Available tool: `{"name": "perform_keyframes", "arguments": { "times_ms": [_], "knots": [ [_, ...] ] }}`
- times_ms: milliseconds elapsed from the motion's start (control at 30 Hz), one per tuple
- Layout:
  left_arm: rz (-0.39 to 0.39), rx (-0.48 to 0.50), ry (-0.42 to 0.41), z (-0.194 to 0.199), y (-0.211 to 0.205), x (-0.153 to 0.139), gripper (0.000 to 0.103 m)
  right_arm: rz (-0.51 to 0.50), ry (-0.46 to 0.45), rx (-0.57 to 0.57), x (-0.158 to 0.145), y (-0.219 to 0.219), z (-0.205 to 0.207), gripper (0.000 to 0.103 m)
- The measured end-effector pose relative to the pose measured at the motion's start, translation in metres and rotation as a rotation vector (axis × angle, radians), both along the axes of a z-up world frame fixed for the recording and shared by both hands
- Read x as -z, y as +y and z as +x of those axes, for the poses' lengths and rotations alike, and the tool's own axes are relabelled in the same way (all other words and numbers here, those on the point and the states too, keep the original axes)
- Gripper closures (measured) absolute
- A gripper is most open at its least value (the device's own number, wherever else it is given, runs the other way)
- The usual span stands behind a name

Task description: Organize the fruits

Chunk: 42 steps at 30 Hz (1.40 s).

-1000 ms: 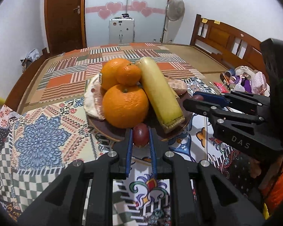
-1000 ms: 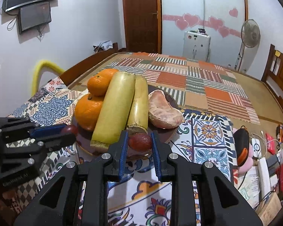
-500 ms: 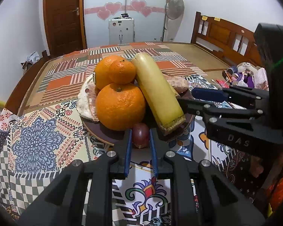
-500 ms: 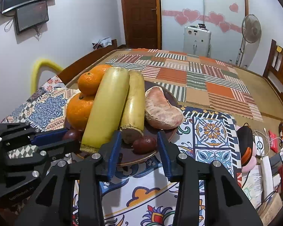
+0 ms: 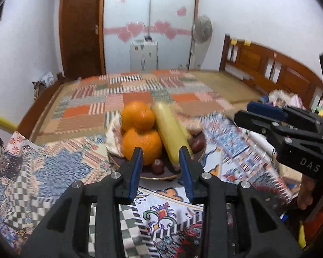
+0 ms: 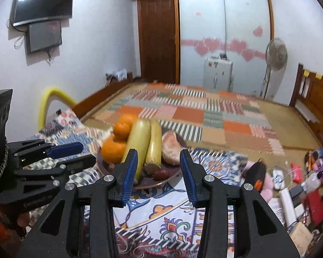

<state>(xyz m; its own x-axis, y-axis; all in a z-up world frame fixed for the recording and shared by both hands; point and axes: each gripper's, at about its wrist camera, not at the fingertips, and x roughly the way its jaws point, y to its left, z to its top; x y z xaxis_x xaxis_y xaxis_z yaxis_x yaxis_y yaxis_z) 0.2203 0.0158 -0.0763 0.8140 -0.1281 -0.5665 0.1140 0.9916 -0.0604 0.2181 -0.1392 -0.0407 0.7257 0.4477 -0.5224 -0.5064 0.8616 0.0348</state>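
So both our claws are empty right now. Left gripper (image 5: 161, 163) is spread wide with nothing between the blue pads, and the right gripper (image 6: 159, 167) is the same, gaping open and holding nothing. They hang just short of the near rim of the plate (image 6: 152, 185), not touching any fruit.

On the plate, nearest us, sits a small dark red fruit (image 6: 161, 173) by the near rim, and from the left camera we spot another small red one (image 5: 157, 166) at that rim plus one (image 5: 196, 143) over by the right rim. Behind those: the two long yellow stalks (image 6: 137, 142) lying side by side, a pale pink peeled chunk (image 6: 171, 148) on the right, and oranges (image 5: 142, 143) stacked on the left.

Our guess is we're pretty much done. Everything fruity we can see is on the plate, and nothing loose shows on the patterned tablecloth (image 6: 172, 215) around it. The clutter at the table's right edge (image 6: 290, 185) doesn't look like fruit, though it's blurry.
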Motion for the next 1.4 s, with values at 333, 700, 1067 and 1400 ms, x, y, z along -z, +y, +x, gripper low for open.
{"name": "perform_keyframes", "arguments": {
  "times_ms": [333,700,1067,1400],
  "knots": [
    [-0.015,-0.076,-0.286,-0.12,-0.006,-0.089,0.053,0.117,-0.228,0.008,-0.074,-0.021,-0.103,0.058],
    [0.011,-0.104,-0.444,-0.218,-0.019,-0.127,0.034,0.2,-0.354,0.023,-0.094,-0.027,-0.17,0.025],
    [0.042,-0.119,-0.475,-0.247,-0.033,-0.121,0.011,0.202,-0.361,0.056,-0.087,-0.031,-0.183,0.012],
    [0.035,-0.124,-0.482,-0.251,-0.031,-0.117,0.003,0.19,-0.378,0.082,-0.082,-0.036,-0.191,0.0]
  ]
}}
